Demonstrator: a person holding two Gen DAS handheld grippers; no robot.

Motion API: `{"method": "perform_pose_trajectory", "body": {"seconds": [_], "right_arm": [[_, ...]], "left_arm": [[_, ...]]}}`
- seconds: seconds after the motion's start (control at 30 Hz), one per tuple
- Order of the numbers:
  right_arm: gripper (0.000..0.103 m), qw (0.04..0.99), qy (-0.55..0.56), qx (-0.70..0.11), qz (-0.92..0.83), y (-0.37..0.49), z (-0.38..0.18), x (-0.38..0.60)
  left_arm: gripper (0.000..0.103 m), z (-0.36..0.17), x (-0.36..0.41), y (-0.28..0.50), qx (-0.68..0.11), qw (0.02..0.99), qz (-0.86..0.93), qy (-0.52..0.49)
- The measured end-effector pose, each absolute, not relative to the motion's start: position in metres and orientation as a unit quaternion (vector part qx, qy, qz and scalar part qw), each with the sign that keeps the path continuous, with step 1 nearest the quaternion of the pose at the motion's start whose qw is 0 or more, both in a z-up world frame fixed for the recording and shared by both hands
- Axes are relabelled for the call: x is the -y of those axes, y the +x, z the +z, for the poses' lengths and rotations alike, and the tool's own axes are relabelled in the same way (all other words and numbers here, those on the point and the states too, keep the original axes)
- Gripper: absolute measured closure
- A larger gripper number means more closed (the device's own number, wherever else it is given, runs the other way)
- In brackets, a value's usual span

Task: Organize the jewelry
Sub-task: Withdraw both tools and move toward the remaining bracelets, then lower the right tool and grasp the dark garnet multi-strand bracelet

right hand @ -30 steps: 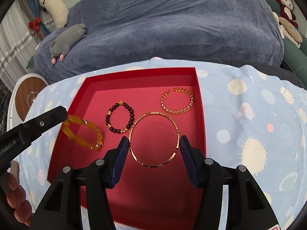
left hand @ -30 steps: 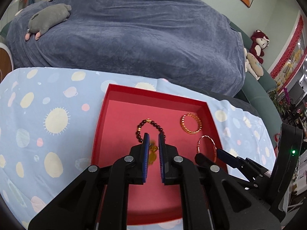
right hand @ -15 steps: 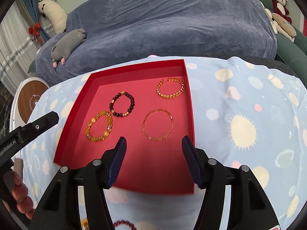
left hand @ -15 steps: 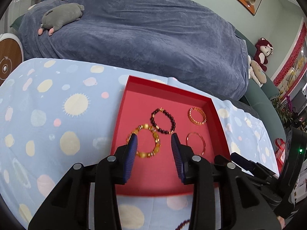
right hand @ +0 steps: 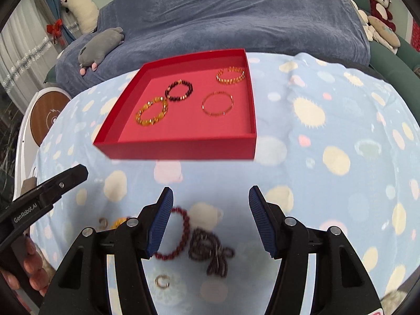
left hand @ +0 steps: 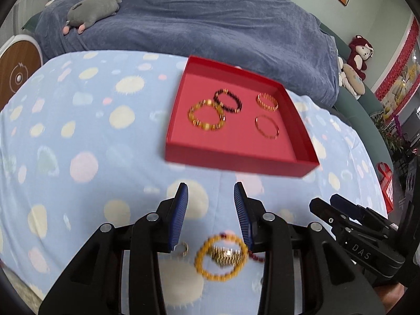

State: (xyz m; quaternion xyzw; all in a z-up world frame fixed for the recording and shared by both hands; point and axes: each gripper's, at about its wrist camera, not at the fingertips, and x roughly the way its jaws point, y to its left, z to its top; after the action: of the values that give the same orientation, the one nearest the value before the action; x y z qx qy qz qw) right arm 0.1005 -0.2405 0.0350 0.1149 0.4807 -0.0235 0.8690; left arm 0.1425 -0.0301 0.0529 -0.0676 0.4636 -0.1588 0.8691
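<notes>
A red tray [left hand: 236, 161] [right hand: 183, 151] on the spotted blue cloth holds an amber bead bracelet [left hand: 206, 115] [right hand: 152, 112], a dark bead bracelet [left hand: 227, 100] [right hand: 179, 89], a gold chain bangle [left hand: 267, 100] [right hand: 231, 75] and a thin gold bangle [left hand: 267, 126] [right hand: 217, 103]. My left gripper [left hand: 210, 194] is open and empty above loose pieces: a yellow bead bracelet [left hand: 221, 258] around a gold watch-like piece, and a small ring [left hand: 181, 248]. My right gripper [right hand: 210, 197] is open and empty over a red bead bracelet [right hand: 181, 232], a dark bead string [right hand: 210, 249] and a small ring [right hand: 162, 281].
A bed under a grey-blue blanket [left hand: 210, 21] lies behind the table, with a grey plush toy [left hand: 92, 6] on it. A round wooden-topped device [right hand: 48, 113] stands at the left. Plush toys [left hand: 358, 50] sit at the far right.
Both grippers have pulled back out of the tray toward me. The left let go of the amber bracelet, which now lies in the tray. Loose jewelry on the cloth has come into view.
</notes>
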Motion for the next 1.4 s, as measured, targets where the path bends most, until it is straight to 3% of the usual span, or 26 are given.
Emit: {"method": "perform_pose_trajectory", "body": {"seconds": [0.57, 1.07, 1.4], "right_arm": [[0.045, 0.86, 0.123, -0.494, -0.034, 0.036, 0.02, 0.235], [0.045, 0.856, 0.121, -0.501, -0.033, 0.036, 0.008, 0.235], [0.058, 0.846, 0.12, -0.518, -0.028, 0.06, -0.013, 0.226]], "left_arm": [[0.068, 0.033, 0.021, 0.082, -0.476, 0.865, -0.149, -0.056], [0.068, 0.016, 0.026, 0.065, -0.491, 0.857, -0.15, -0.047], [0.068, 0.003, 0.01, 0.071, -0.505, 0.85, -0.13, -0.069]]}}
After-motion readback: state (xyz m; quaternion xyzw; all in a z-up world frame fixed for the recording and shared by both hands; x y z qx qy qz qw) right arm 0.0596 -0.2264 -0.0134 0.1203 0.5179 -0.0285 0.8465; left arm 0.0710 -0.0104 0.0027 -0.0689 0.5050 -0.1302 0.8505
